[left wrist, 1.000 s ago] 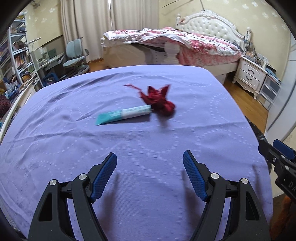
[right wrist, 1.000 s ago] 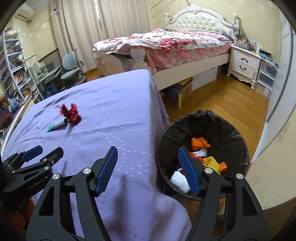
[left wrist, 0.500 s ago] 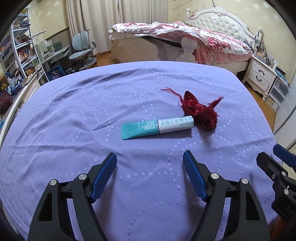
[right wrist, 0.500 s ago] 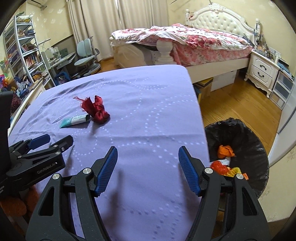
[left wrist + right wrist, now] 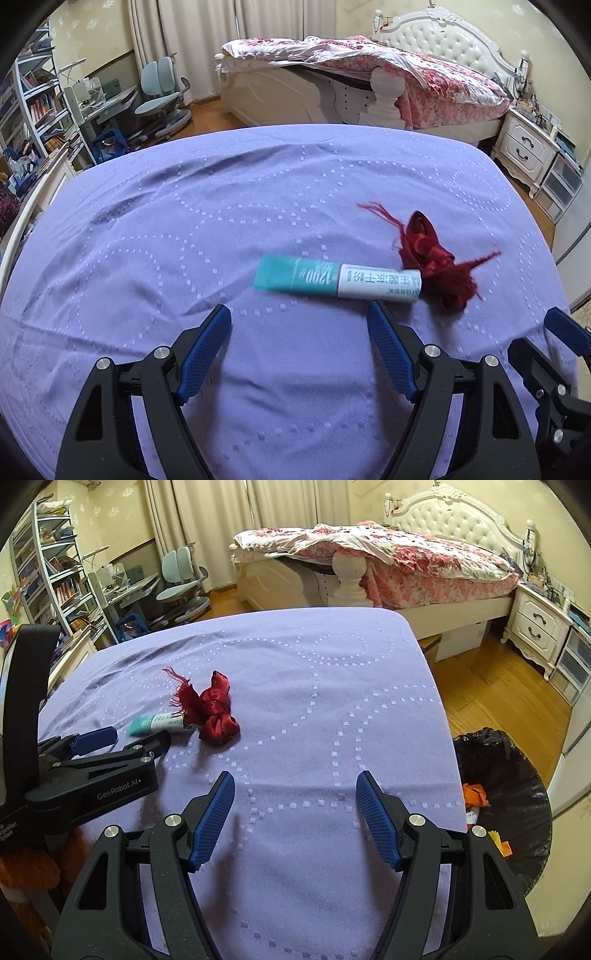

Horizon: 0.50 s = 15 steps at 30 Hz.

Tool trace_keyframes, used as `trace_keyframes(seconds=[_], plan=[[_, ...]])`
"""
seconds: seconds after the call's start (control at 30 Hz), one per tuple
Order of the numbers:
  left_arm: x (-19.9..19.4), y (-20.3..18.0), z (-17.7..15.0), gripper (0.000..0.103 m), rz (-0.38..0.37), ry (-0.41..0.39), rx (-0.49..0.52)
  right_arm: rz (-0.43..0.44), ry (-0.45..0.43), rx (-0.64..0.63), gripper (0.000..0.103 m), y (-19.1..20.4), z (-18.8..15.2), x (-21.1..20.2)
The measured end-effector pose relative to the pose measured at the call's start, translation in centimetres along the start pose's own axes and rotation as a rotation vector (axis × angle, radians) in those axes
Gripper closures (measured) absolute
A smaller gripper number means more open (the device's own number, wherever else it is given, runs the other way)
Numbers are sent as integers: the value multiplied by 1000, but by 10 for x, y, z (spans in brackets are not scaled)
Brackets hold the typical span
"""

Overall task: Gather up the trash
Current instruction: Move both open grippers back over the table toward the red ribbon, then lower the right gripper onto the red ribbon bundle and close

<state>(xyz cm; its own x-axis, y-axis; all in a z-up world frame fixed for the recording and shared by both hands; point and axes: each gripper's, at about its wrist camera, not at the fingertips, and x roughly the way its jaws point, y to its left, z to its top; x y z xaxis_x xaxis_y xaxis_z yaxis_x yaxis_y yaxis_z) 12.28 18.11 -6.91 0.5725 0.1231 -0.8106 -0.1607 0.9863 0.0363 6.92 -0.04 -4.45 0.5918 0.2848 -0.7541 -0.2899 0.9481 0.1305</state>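
Flat teal-white tube (image 5: 338, 282) touching crumpled satin red ribbon (image 5: 436, 264) – dotted lilac cloth (image 5: 184, 229); both jaws spread, empty.

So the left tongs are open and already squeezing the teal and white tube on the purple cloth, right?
Not quite. The left tongs are open, but they hold nothing. The teal and white tube lies free on the purple cloth, just ahead of their tips. The left wrist view shows the gap.

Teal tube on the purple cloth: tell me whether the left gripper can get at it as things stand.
Probably yes. The left gripper is open and empty, facing the teal tube across bare purple cloth. Only the red fabric scrap touches the tube's far end.
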Motion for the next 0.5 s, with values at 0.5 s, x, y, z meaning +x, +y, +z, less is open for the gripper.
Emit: trace_keyframes(seconds=[0.5], plan=[[-1,16,1,26,-15,11,-43,11,8,-5,36,5,8,9]])
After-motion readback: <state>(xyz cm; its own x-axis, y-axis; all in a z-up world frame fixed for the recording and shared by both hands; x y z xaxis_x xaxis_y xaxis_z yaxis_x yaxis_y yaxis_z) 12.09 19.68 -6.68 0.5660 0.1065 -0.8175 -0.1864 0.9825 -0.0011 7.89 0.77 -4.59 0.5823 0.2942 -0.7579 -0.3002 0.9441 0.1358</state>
